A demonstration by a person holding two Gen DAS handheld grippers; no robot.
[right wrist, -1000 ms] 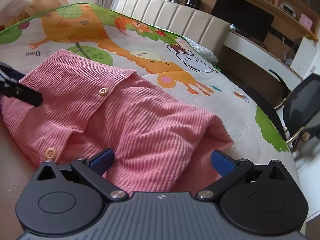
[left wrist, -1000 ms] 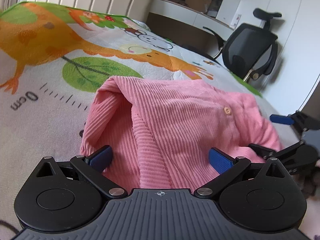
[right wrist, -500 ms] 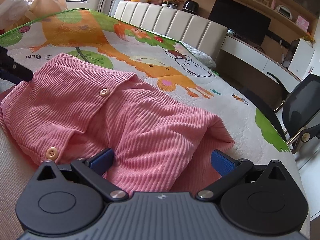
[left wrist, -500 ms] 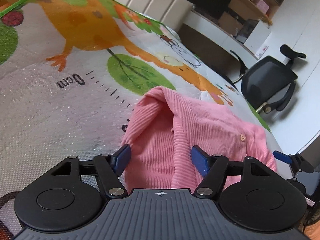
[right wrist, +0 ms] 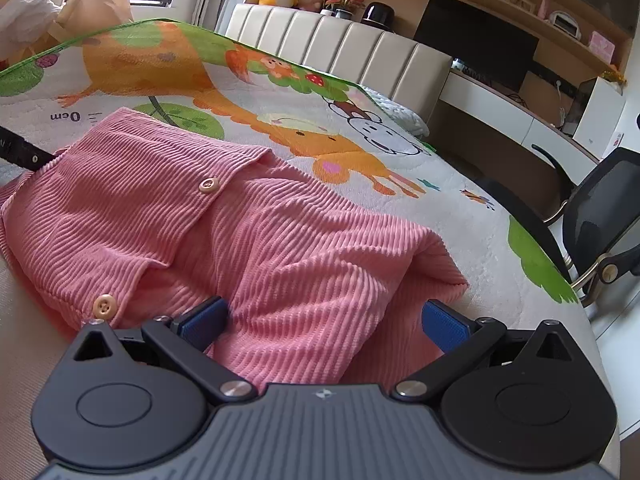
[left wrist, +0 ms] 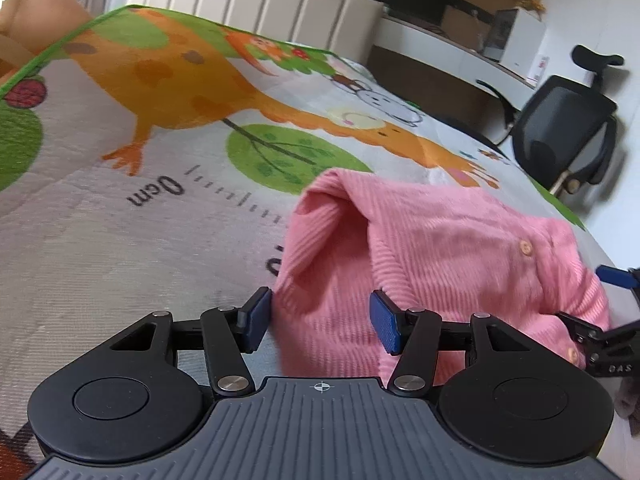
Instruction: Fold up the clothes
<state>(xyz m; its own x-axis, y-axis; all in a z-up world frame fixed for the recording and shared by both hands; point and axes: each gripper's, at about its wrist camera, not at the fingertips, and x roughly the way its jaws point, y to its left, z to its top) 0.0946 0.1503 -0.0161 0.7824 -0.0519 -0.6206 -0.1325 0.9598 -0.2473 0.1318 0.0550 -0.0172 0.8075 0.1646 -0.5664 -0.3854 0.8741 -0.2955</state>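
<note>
A pink ribbed cardigan (left wrist: 460, 248) with pale buttons lies folded on a cartoon play mat (left wrist: 120, 220). My left gripper (left wrist: 320, 320) is at its left end. The jaws are closing, with the folded edge of the cloth between the blue pads (left wrist: 385, 322), which do not visibly pinch it. My right gripper (right wrist: 324, 322) rests wide open over the cardigan (right wrist: 240, 232) at its near right corner, cloth lying between the pads. The right gripper (left wrist: 600, 320) shows at the edge of the left wrist view, and a left finger (right wrist: 24, 152) shows at the cardigan's far left end.
The mat (right wrist: 460, 208) covers a bed with a padded cream headboard (right wrist: 340, 48). A black office chair (right wrist: 600, 208) and a desk (right wrist: 500, 100) stand to the right. Bags (right wrist: 80, 4) sit by the window at the left. Bare mat lies left of the cardigan.
The left gripper's jaws have narrowed from wide open around the cardigan's left fold, and its view has swung and tilted. The right gripper has kept still.
</note>
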